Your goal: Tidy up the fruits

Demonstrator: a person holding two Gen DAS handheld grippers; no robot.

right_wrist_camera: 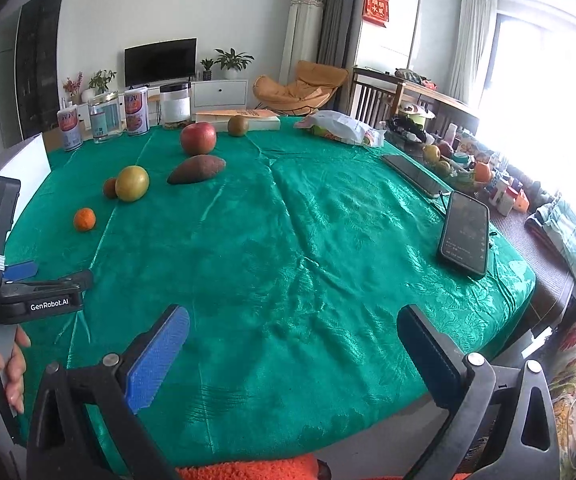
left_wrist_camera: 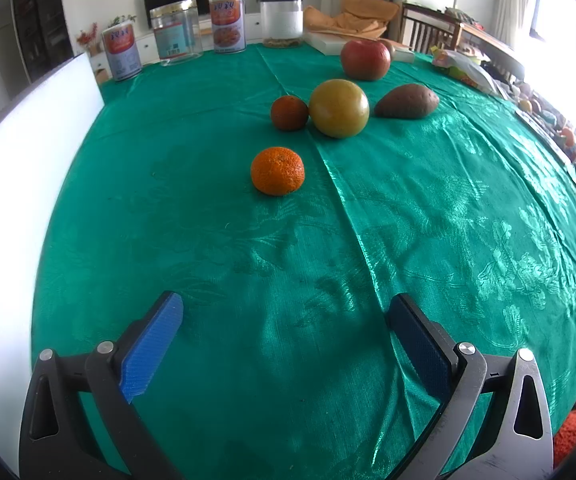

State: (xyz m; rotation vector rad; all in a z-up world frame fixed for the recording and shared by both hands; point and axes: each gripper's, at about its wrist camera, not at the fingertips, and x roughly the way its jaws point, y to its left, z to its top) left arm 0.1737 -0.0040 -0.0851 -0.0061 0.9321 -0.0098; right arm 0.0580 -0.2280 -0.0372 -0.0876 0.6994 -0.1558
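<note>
On the green tablecloth (left_wrist_camera: 248, 280) a bright tangerine (left_wrist_camera: 277, 170) (right_wrist_camera: 84, 219) lies nearest. Behind it sit a darker small orange (left_wrist_camera: 289, 113) (right_wrist_camera: 109, 188) touching a big yellow-green fruit (left_wrist_camera: 338, 108) (right_wrist_camera: 132, 183), a brown pointed fruit (left_wrist_camera: 406, 101) (right_wrist_camera: 196, 169), a red apple (left_wrist_camera: 365, 59) (right_wrist_camera: 198, 138) and a small brown-green fruit (right_wrist_camera: 238, 125). My left gripper (left_wrist_camera: 286, 312) hangs open over bare cloth, well short of the tangerine. My right gripper (right_wrist_camera: 293, 322) is open too, over the near table edge, nothing between its blue pads (right_wrist_camera: 156, 360).
Tins (left_wrist_camera: 120, 53), a clear jar (left_wrist_camera: 176, 32) and a white canister (left_wrist_camera: 282, 19) line the far edge with a book (right_wrist_camera: 244, 119). A white board (left_wrist_camera: 16, 200) stands left. Two phones (right_wrist_camera: 465, 232) and a plastic bag (right_wrist_camera: 339, 127) lie right. A hand (right_wrist_camera: 4, 364) holds the left gripper.
</note>
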